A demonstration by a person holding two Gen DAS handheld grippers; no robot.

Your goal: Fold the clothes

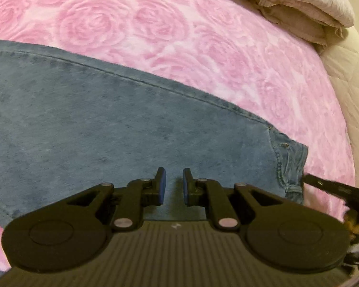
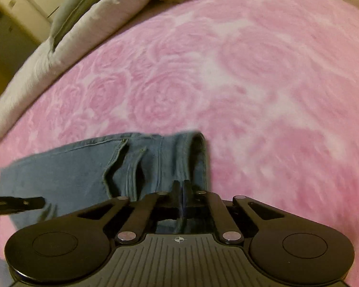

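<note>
Blue jeans [image 1: 107,124] lie flat on a pink rose-patterned blanket [image 1: 155,24]. My left gripper [image 1: 174,185] hovers over the middle of the jeans with its blue pads a small gap apart and nothing between them. The right gripper shows at the right edge of that view [image 1: 335,189], at the waistband. In the right wrist view the jeans' waist end [image 2: 131,167] with its pocket is lifted and folded up. My right gripper [image 2: 183,191] is shut on the waistband edge. The left gripper shows at the left edge [image 2: 16,203].
The pink blanket [image 2: 251,71] covers the bed. A folded grey-white quilt [image 1: 299,4] lies at the far right of the left view. A white pillow or quilt edge [image 2: 71,35] and cabinets [image 2: 24,4] stand beyond the bed.
</note>
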